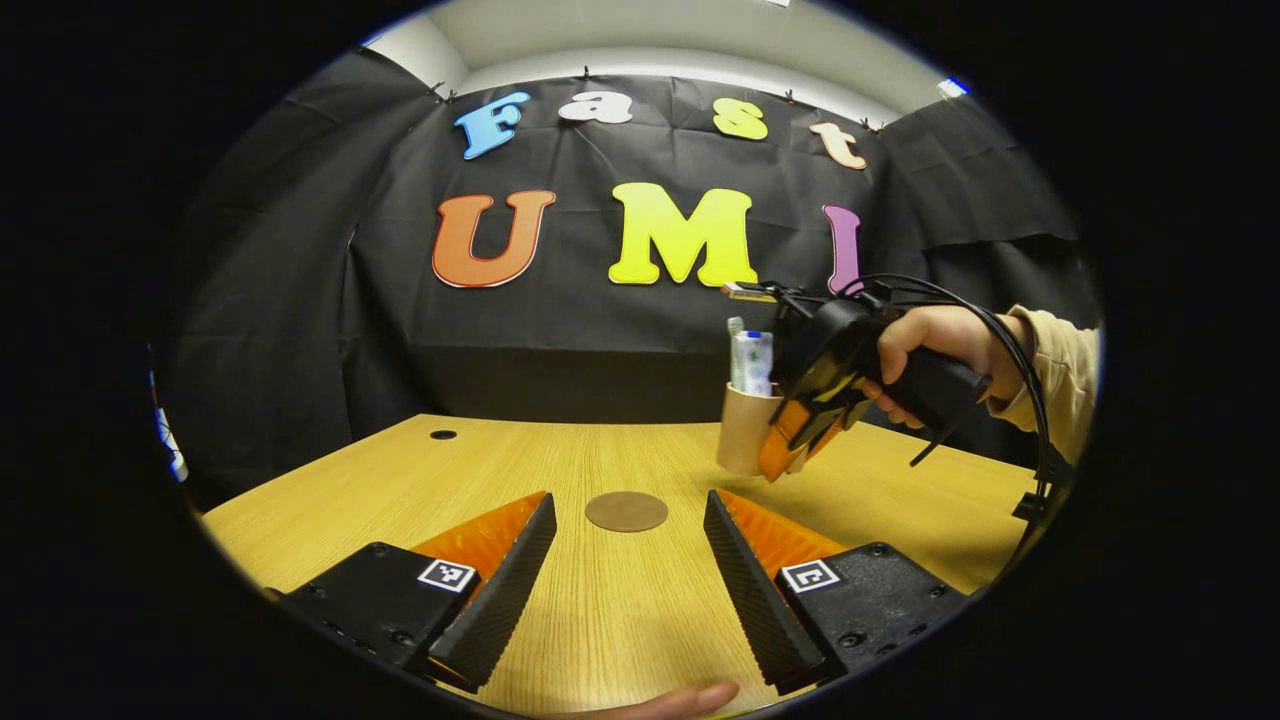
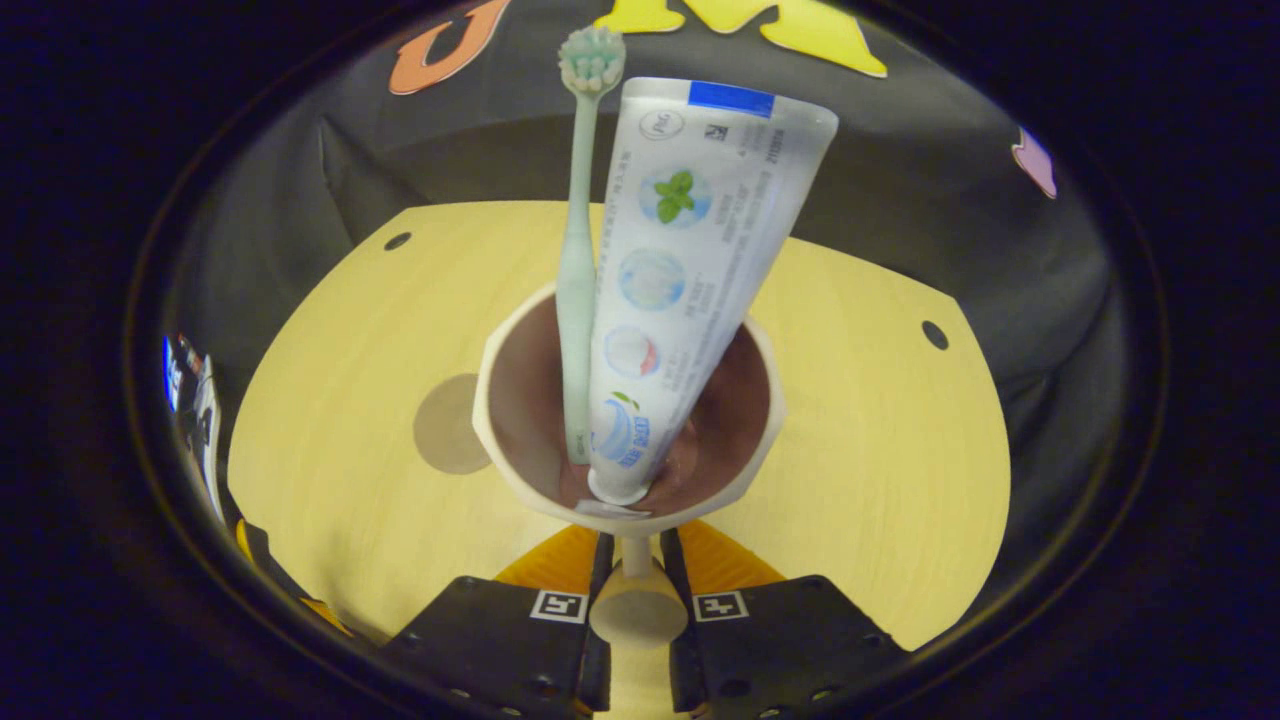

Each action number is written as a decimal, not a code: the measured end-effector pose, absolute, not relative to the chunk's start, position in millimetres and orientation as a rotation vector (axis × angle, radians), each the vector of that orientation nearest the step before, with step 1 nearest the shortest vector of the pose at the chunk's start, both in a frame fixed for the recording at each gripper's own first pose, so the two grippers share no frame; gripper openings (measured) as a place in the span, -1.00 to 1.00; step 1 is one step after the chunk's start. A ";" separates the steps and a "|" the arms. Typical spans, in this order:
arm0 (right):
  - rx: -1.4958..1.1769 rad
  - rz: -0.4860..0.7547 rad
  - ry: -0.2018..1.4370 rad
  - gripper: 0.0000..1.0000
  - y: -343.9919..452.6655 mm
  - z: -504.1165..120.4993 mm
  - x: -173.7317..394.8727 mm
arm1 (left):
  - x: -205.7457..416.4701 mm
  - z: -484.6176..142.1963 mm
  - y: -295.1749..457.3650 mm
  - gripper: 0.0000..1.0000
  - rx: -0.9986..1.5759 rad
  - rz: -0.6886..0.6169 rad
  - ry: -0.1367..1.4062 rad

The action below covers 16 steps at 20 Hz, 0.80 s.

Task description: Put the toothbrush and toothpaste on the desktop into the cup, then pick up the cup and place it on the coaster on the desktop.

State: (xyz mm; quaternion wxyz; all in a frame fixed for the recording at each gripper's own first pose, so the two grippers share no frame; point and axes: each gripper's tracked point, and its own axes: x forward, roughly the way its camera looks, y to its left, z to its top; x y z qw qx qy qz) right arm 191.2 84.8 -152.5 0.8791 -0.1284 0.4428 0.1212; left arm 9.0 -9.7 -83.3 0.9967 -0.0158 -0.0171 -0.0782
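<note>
In the left gripper view, the left gripper point(image 1: 625, 560) sits low over the desk point(image 1: 420, 480) with its jaws spread wide and nothing between them. The coaster point(image 1: 626, 511) lies flat on the desk just ahead of the gap between the fingers. Farther right, the cup point(image 1: 745, 428) hangs above the desk, off the surface, with the toothbrush point(image 1: 736, 330) and toothpaste point(image 1: 755, 362) standing up out of it. The right gripper point(image 1: 795, 440) clasps the cup from the right side, held by a hand point(image 1: 925, 350) in a pale sleeve point(image 1: 1060, 375).

In the right gripper view, the coaster point(image 2: 448, 424) shows on the desk point(image 2: 880, 450) to the left of the cup point(image 2: 510, 360). The toothbrush point(image 2: 578, 280) stands bristles up beside the toothpaste point(image 2: 680, 260), which leans right, cap down. The right gripper point(image 2: 636, 580) is clenched on the cup's handle, a finger pressing on each side.
</note>
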 end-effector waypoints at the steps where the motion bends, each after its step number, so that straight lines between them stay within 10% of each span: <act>1: -0.275 0.277 0.927 -0.54 85.8 -152.6 192.8 | 7.2 -82.4 -8.1 0.89 -0.029 -0.157 -0.038; 16: -0.349 0.386 0.981 -0.51 74.3 -138.0 182.0 | 2.1 -85.1 -0.6 0.90 -0.029 -0.155 -0.046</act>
